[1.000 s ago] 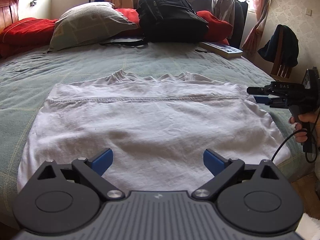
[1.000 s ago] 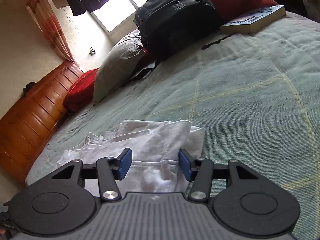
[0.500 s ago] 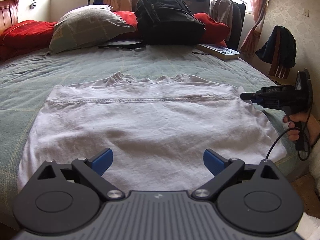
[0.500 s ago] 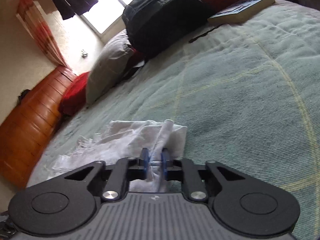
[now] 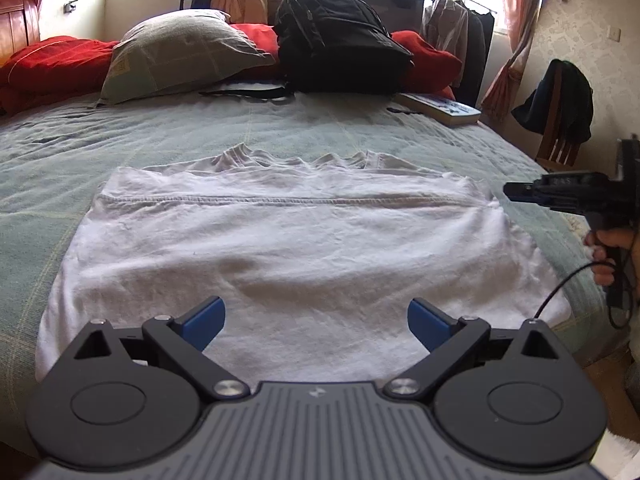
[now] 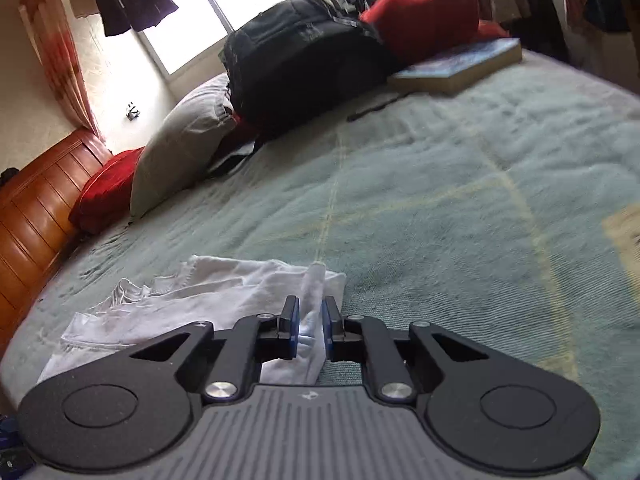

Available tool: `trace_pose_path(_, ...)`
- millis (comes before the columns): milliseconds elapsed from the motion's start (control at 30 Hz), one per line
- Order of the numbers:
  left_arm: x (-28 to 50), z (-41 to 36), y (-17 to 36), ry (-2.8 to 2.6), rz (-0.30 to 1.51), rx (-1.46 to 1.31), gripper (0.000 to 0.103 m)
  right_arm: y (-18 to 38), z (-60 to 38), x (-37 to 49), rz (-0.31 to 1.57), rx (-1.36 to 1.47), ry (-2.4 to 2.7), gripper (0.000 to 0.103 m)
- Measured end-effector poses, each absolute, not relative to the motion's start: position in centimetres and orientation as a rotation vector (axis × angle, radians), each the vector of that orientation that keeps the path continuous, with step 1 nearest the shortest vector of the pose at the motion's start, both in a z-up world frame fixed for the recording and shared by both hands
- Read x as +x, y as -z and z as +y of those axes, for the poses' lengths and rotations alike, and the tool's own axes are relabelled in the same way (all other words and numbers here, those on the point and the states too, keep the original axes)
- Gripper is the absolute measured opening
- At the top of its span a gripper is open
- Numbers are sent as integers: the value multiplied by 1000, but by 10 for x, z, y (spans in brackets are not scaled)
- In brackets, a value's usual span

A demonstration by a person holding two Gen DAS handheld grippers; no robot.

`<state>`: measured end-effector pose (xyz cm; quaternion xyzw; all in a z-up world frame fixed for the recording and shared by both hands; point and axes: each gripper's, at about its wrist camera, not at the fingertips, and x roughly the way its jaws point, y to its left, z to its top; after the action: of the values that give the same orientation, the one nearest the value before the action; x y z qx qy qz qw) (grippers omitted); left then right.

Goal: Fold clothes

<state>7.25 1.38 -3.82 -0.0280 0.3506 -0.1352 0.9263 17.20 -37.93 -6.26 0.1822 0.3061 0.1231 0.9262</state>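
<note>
A white T-shirt (image 5: 296,248) lies spread flat on the green bedspread (image 5: 280,128), its far part folded over along a seam. My left gripper (image 5: 316,320) is open and empty, hovering over the shirt's near edge. My right gripper (image 6: 310,326) is shut on a bunched fold of the white shirt (image 6: 224,292) at its right corner. In the left wrist view the right gripper (image 5: 520,192) shows at the shirt's far right corner, held by a hand.
A grey pillow (image 5: 180,56), a black backpack (image 5: 340,40), red cushions (image 5: 48,60) and a book (image 5: 444,108) lie at the head of the bed. A wooden chair with dark clothes (image 5: 560,104) stands at the right. A wooden headboard (image 6: 36,208) is on the left.
My right gripper closed on the shirt's right corner and has pulled it slightly outward to the right. My left gripper stayed open and nearly still.
</note>
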Motion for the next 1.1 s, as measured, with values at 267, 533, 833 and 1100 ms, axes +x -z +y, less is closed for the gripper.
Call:
trace_pose_path(267,71,9,37,279,717,-50,98,57,-305,147,690,14,-414,36)
trace_pose_path(533,73,25,32,238,698,-95,98,53,-326,110,687,-44,-318,40)
trace_pose_path(833,98,46,43,219,719,-151,98,74,-268,92,721,-80,-532,51)
trace_pose_path(1100,138,58,60,198,739,-118,98,49,-251,110,624,-75,-542,58)
